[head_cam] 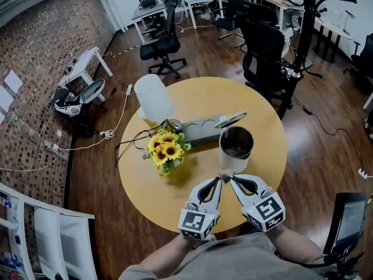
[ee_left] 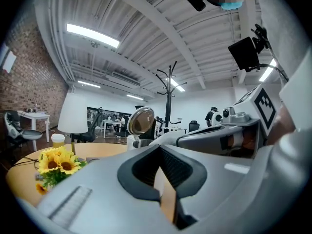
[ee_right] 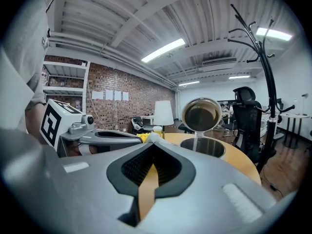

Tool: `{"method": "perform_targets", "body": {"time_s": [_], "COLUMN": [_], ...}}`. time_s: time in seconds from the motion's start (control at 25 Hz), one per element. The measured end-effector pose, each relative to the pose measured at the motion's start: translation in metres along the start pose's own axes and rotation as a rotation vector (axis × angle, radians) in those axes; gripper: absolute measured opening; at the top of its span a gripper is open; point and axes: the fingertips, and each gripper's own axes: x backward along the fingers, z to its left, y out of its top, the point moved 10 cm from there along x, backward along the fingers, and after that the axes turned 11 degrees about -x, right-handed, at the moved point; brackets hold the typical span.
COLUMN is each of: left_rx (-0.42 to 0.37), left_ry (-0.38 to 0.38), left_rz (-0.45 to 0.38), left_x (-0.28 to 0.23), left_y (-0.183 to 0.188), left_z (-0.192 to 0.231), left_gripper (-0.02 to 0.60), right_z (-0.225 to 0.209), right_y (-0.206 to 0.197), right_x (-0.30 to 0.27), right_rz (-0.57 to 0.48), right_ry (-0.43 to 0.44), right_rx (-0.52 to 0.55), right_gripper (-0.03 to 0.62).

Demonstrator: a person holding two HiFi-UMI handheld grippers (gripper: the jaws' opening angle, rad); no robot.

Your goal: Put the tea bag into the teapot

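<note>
The steel teapot (head_cam: 236, 143) stands on the round yellow table (head_cam: 192, 98) with its lid (head_cam: 231, 119) tipped open behind it. Just in front of it, my left gripper (head_cam: 220, 178) and right gripper (head_cam: 232, 178) meet tip to tip. Both are shut on a small white piece that looks like the tea bag (head_cam: 227, 171). In the right gripper view the white piece (ee_right: 154, 137) shows at the jaw tips, with the open teapot (ee_right: 208, 146) beyond and the left gripper (ee_right: 105, 135) alongside. In the left gripper view the jaws hide the tea bag.
A bunch of sunflowers (head_cam: 166, 150) stands left of the teapot, with a grey box (head_cam: 201, 130) and a white lamp (head_cam: 152, 98) behind it. A paper cup (ee_left: 57, 139) sits by the lamp. Office chairs and a coat stand surround the table.
</note>
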Motion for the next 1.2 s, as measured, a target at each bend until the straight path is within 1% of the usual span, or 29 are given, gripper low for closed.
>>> {"method": "perform_targets", "body": {"time_s": [0.36,0.6,0.72,0.92,1.2], "left_rx": [0.001,0.007,0.011,0.008,0.008], "left_ry": [0.097,0.185,0.206,0.21,0.212], "left_rz": [0.019,0.042,0.058,0.06,0.026], "left_x": [-0.081,-0.117,-0.124,-0.128,-0.126], "left_y": [0.019,0.02,0.023,0.022,0.017], "left_z": [-0.033,-0.047,-0.046,-0.038,-0.021], "left_gripper": [0.002,0.002,0.002,0.002,0.002], "right_z": [-0.098,-0.143,-0.155,-0.161,-0.162], "right_y": [0.02,0.023,0.024,0.024,0.036], "right_x": [0.016,0.014,0.01,-0.001,-0.021], "right_rz": [0.003,0.018,0.018,0.033,0.1], "right_ry": [0.071,0.156,0.17,0.17,0.172], "right_rx": [0.007,-0.003,-0.008,0.0,0.091], "right_gripper": [0.008,0.008,0.008,0.008,0.008]}}
